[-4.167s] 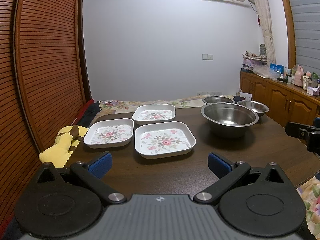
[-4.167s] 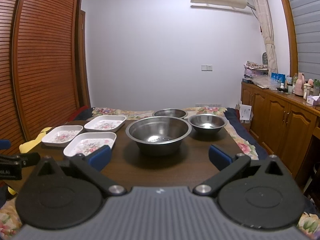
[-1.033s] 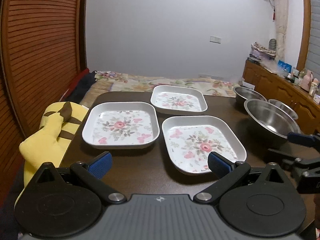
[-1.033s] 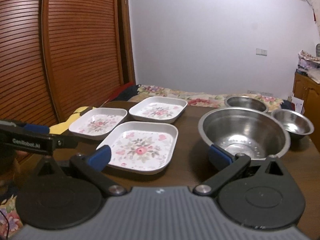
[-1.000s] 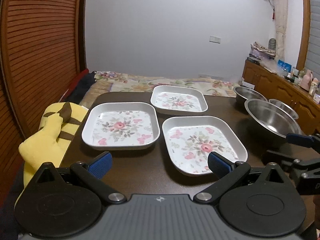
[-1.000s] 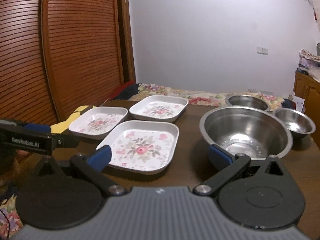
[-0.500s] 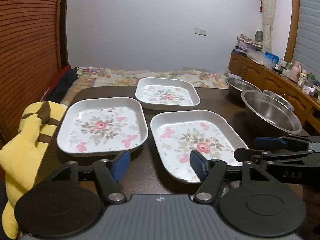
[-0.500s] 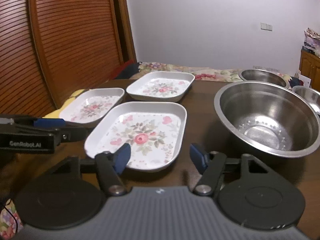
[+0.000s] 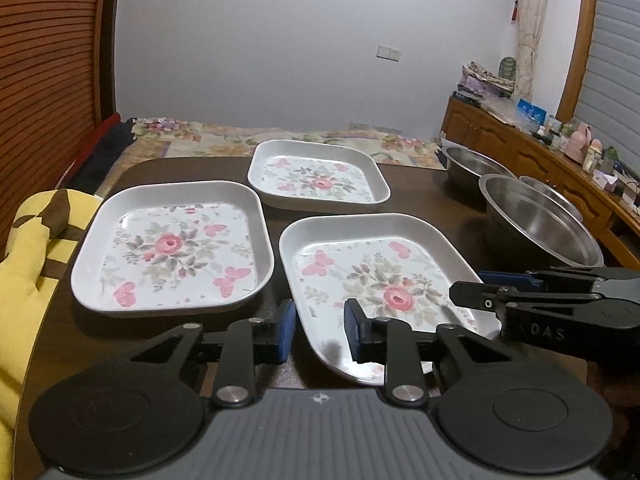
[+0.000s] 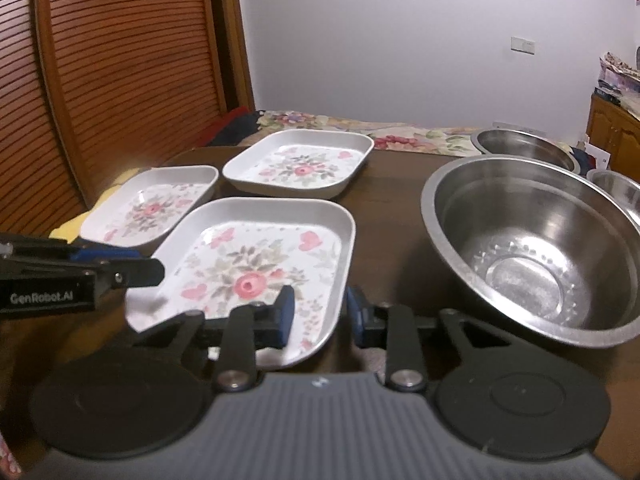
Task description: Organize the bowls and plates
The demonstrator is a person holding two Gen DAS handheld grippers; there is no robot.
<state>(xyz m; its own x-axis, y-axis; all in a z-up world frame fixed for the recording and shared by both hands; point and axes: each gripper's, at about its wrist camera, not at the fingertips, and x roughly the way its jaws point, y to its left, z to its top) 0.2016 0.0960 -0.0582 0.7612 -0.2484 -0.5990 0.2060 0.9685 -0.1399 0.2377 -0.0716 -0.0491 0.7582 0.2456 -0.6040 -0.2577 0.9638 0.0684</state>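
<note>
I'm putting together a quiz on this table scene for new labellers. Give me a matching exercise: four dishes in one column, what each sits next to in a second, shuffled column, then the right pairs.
Dishes
1. nearest white floral square plate
2. farthest white floral square plate
3. left white floral square plate
4. largest round steel bowl

Places
A. in front of two smaller steel bowls
B. beside the yellow cushion
C. next to the floral bedspread
D. between the left plate and the largest bowl

Pairs: 1-D, 2-C, 3-B, 4-A
</note>
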